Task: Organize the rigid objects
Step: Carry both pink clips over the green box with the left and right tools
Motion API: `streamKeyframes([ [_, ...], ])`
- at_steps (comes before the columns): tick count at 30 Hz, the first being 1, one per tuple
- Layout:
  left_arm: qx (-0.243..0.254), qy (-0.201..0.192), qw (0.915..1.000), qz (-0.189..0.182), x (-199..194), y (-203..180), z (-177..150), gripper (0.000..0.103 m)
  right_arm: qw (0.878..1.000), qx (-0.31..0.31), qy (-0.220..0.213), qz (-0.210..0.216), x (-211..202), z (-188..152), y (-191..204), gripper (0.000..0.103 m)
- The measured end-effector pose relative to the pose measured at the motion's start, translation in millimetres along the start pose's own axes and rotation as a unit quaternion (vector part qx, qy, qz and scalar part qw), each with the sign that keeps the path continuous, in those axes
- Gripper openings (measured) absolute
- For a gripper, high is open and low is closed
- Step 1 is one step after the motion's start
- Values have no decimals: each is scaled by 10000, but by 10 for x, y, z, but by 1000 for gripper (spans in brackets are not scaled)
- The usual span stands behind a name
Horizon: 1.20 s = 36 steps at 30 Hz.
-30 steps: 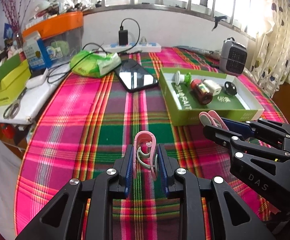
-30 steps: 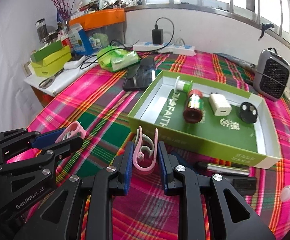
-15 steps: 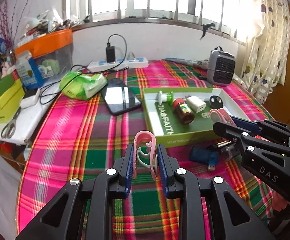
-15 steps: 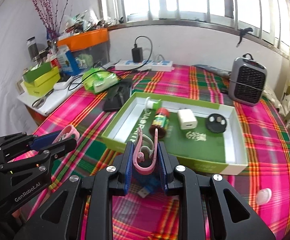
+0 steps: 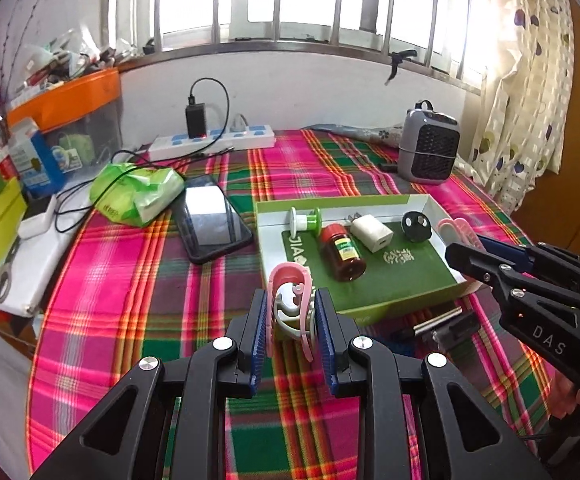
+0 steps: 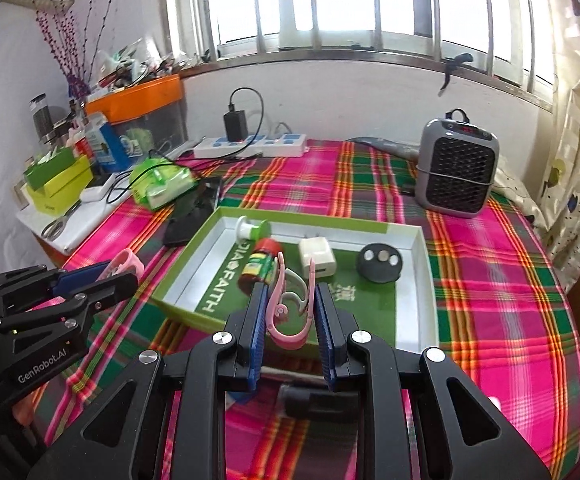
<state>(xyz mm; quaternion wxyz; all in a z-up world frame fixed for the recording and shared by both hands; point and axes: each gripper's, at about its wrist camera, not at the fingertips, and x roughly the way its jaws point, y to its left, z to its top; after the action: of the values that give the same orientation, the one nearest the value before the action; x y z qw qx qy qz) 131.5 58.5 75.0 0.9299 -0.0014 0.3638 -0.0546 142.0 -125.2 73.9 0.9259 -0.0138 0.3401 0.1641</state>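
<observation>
Clips fill both your tools: the left tool (image 5: 291,316) pinches a pink-and-white clip (image 5: 291,300) above the plaid tabletop (image 5: 130,280), and the right tool (image 6: 291,312) pinches a pink clip (image 6: 290,308), seemingly over the near edge of the green tray (image 6: 417,240), which holds a brown bottle (image 6: 260,268).

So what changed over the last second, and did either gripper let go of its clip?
Neither. Both grippers rose and pulled back from the green tray. The left gripper and right gripper each still clamp a pink clip. Tray contents unchanged.
</observation>
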Motion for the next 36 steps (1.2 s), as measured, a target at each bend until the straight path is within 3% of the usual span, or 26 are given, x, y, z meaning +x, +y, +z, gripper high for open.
streamKeyframes([
  [15, 12, 138, 9999, -24, 410, -117, 305, 22, 9995, 113, 178, -239, 212, 228, -511, 24],
  [28, -15, 491, 9988, 56, 802, -155, 330, 22, 9973, -35, 733, 87, 654, 200, -579, 24],
  [36, 20, 633, 9979, 125, 950, -170, 313, 22, 9954, -157, 941, 80, 820, 142, -576, 24],
])
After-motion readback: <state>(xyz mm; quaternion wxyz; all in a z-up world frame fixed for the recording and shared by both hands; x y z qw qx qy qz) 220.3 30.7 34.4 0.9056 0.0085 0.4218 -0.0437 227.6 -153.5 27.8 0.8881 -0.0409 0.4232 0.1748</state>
